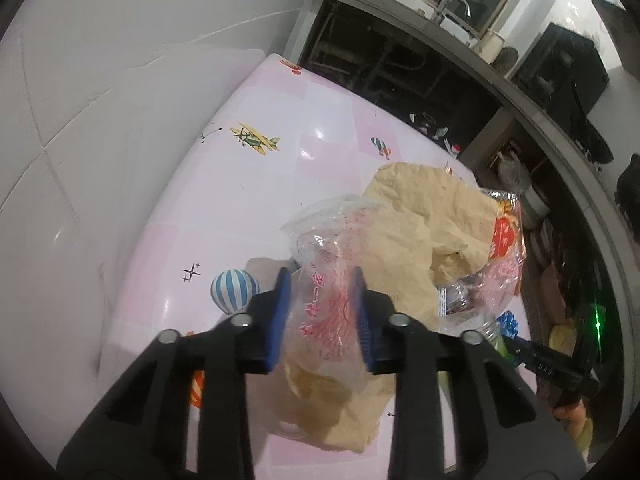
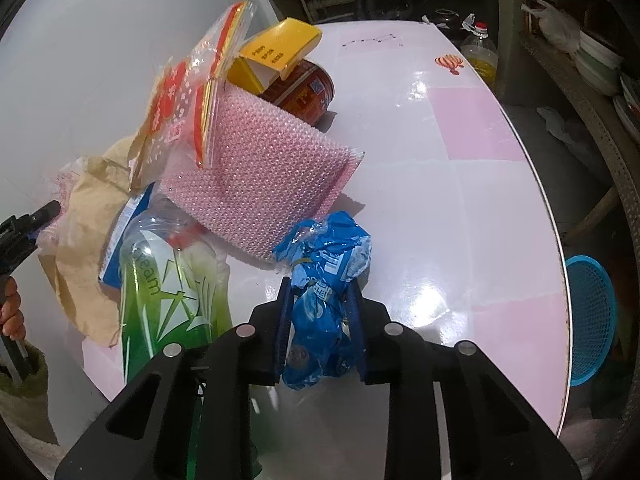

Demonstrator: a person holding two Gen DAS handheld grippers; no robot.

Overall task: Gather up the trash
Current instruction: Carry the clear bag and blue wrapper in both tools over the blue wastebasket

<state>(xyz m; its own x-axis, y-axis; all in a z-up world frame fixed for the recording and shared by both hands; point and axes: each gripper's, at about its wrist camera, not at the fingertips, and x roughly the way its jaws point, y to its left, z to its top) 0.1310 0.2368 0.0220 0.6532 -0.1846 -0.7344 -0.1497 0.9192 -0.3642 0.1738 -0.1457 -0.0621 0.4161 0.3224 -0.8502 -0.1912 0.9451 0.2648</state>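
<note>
On the pink-and-white table [image 1: 224, 184] lies a heap of trash. My left gripper [image 1: 321, 276] is shut on a clear plastic bag with red print [image 1: 320, 240], which rests against crumpled brown paper [image 1: 420, 220]. My right gripper [image 2: 320, 286] is shut on a crumpled blue wrapper [image 2: 326, 256] that touches the table top. Behind the wrapper are a pink bubble-wrap sheet [image 2: 256, 176], a green-labelled plastic bottle [image 2: 160, 280], a red-and-clear bag [image 2: 180, 92], a yellow carton [image 2: 280, 48] and a red can [image 2: 308, 92].
A blue mesh basket [image 2: 588, 320] stands on the floor beyond the table's right edge. An oil bottle [image 2: 480, 52] is past the far edge. A white wall [image 1: 100, 120] runs along the table's left side. A hand [image 2: 12, 312] holds the left tool.
</note>
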